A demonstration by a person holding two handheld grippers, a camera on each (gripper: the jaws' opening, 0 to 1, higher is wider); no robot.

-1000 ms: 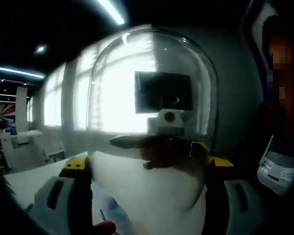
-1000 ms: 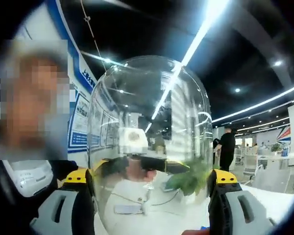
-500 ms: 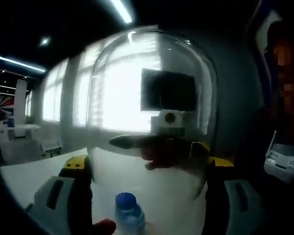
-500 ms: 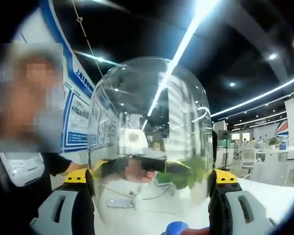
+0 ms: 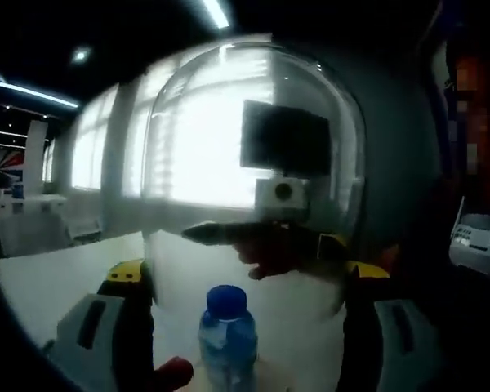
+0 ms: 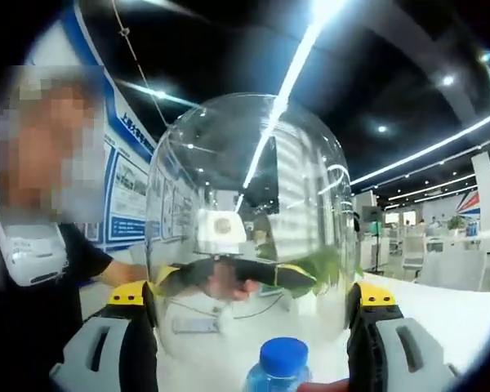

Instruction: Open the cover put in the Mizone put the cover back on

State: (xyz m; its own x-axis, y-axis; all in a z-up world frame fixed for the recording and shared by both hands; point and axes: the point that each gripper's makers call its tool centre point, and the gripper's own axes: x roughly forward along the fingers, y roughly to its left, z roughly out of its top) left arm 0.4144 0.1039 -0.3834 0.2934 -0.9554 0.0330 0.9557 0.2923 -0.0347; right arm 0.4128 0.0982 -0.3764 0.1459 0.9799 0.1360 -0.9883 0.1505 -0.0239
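One clear dome cover (image 5: 253, 171) is clamped between two sets of tongs: the left tongs (image 5: 249, 282) and the right tongs (image 6: 249, 298) each grip it from opposite sides, jaws spread wide against its glass wall. One Mizone bottle (image 5: 227, 339) with a blue cap stands on the white worktop (image 5: 57, 286), directly below the cover's open rim and between the jaws. One person in a dark shirt (image 6: 33, 327) stands beside the cover.
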